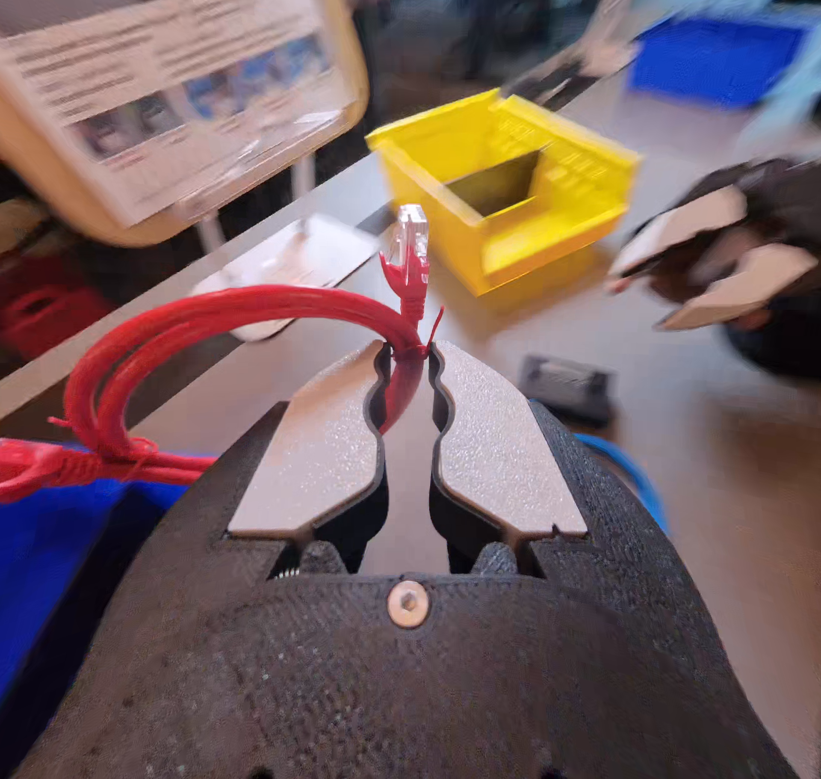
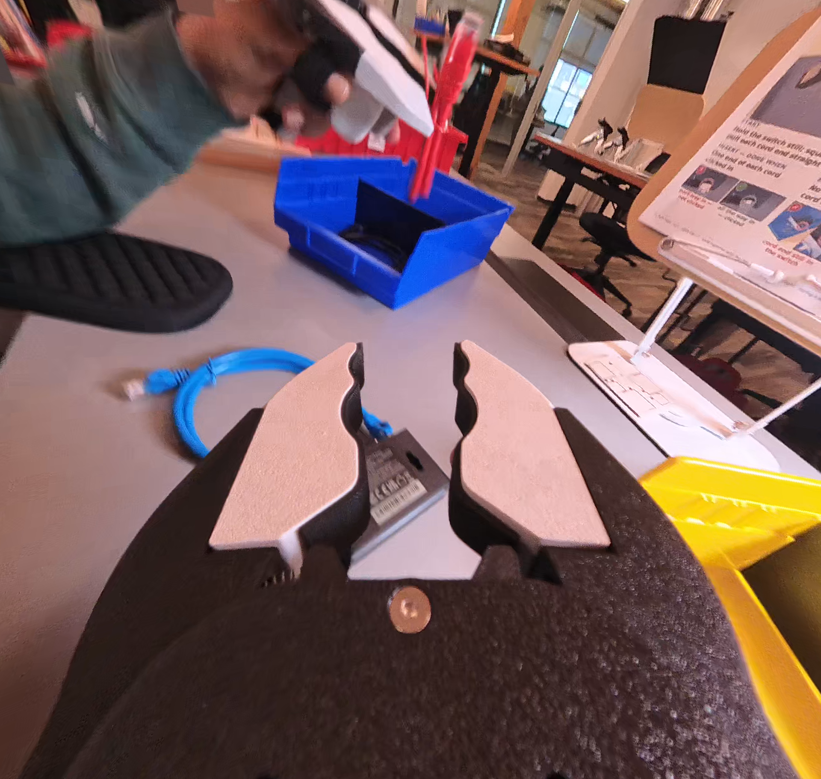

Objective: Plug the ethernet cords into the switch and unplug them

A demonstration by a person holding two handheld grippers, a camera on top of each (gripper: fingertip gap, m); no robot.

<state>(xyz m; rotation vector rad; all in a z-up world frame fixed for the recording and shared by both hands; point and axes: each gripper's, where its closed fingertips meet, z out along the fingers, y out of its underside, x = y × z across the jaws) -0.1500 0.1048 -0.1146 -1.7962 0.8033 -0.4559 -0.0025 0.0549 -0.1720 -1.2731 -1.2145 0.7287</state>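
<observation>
A coiled red cord (image 1: 249, 308) is pinched at its tie between the narrow-set fingers of the left gripper (image 1: 408, 351), and its clear plug (image 1: 411, 228) stands upright above the fingertips. In the right wrist view the same cord (image 2: 448, 91) is seen lifted well above the blue bin (image 2: 391, 242), so it is judged that the fetching step is in hand and that no plugging of this cord has begun.

The switch (image 2: 400, 477) lies label side up on the table (image 2: 275, 304), seen between the fingers of the right gripper (image 2: 408, 360), which are spread wide and hold nothing. A blue cord (image 2: 200, 397) lies coiled beside it; one end reaches the switch edge, but whether it is seated cannot be told, since the spot is partly hidden by a finger.

A yellow bin (image 1: 502, 180) and an instruction stand (image 2: 746, 188) are set farther off on the table.

For the next move, the switch would probably need to be steadied by the right gripper, and the red plug brought down and squared to a port. Because the cord is held at the tie and not by the plug, a regrip near the plug is likely to be called for.
</observation>
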